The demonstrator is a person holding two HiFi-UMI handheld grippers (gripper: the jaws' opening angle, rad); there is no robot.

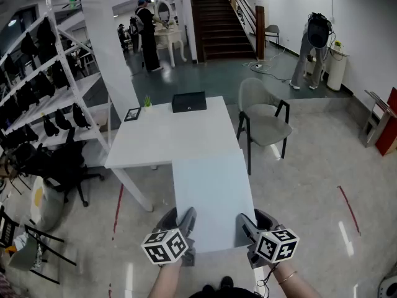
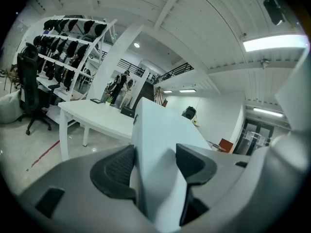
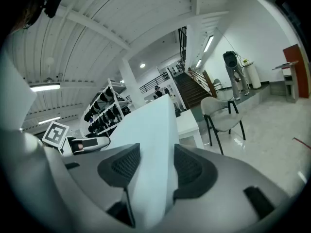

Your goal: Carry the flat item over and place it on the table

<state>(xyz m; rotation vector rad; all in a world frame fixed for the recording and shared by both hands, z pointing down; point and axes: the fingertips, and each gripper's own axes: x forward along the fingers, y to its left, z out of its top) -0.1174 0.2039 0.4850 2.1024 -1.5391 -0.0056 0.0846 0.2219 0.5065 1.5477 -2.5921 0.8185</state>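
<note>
A flat white board (image 1: 214,197) hangs level above the floor, its far edge just short of the white table (image 1: 167,138). My left gripper (image 1: 186,230) is shut on its near left corner and my right gripper (image 1: 244,230) on its near right corner. In the left gripper view the board (image 2: 160,130) stands edge-on between the dark pads of the left gripper (image 2: 155,166). The right gripper view shows the same: the board (image 3: 150,125) is clamped in the right gripper (image 3: 155,166), with the table (image 3: 187,123) beyond it.
On the table's far side sit a black box (image 1: 188,102), a small framed picture (image 1: 132,113) and a tiny plant (image 1: 147,102). A grey chair (image 1: 263,120) stands at the right, a black office chair (image 1: 62,166) and a white rack (image 1: 49,85) at the left. A person (image 1: 147,33) stands far back.
</note>
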